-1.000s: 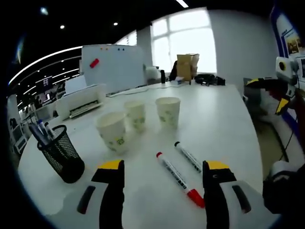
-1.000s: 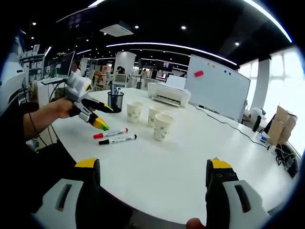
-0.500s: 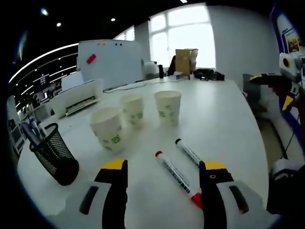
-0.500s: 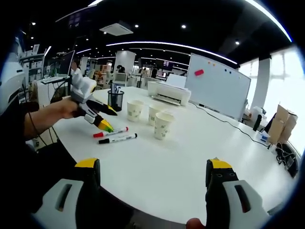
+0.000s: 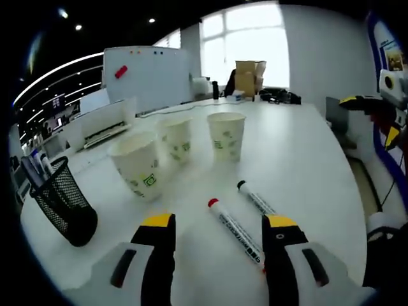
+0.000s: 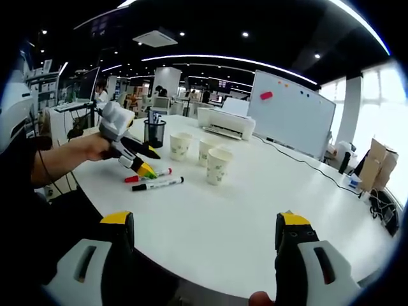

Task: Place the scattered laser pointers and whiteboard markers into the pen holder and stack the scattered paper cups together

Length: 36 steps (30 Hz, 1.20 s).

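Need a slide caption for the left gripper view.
Open left gripper above a red-capped marker, with a black-capped marker, three paper cups and a mesh pen holder.

White tabletop [image 5: 306,159] wide, rounded edge. White printer [image 5: 105,120] at far side of tabletop, near whiteboard [image 5: 143,76]. Whiteboard upright on stand, red eraser [image 5: 121,71] stuck near top, small coloured magnets above. Brown cardboard box [image 5: 250,76] at far end, before bright window [image 5: 245,48]. Black bag [image 5: 280,97] just beside box. Monitor [image 6: 86,86] on desk in background office. Ceiling light strips curve overhead.
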Available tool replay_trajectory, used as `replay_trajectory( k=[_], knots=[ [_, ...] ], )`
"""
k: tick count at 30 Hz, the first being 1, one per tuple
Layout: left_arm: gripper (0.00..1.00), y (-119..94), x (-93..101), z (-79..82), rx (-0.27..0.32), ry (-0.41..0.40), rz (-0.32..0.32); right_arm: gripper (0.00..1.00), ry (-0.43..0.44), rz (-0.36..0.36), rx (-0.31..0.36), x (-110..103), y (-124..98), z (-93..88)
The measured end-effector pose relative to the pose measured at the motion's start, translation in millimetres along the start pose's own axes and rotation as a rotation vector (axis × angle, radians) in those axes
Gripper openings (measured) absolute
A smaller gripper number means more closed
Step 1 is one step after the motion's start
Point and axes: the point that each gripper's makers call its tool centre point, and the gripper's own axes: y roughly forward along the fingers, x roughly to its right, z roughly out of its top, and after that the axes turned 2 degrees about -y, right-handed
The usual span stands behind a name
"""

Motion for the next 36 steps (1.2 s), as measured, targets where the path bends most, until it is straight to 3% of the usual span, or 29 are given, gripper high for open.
replay_trajectory(
  k=[16,36],
  knots=[
    [0.50,12,-3.0,-8.3,-0.022,-0.043,-0.013,0.87,0.003,-0.001,-0.001,0,-1,-0.6],
    [0.41,18,-0.5,-4.9,-0.037,-0.056,-0.024,0.87,0.000,-0.003,-0.001,1,-1,0.1]
  ],
)
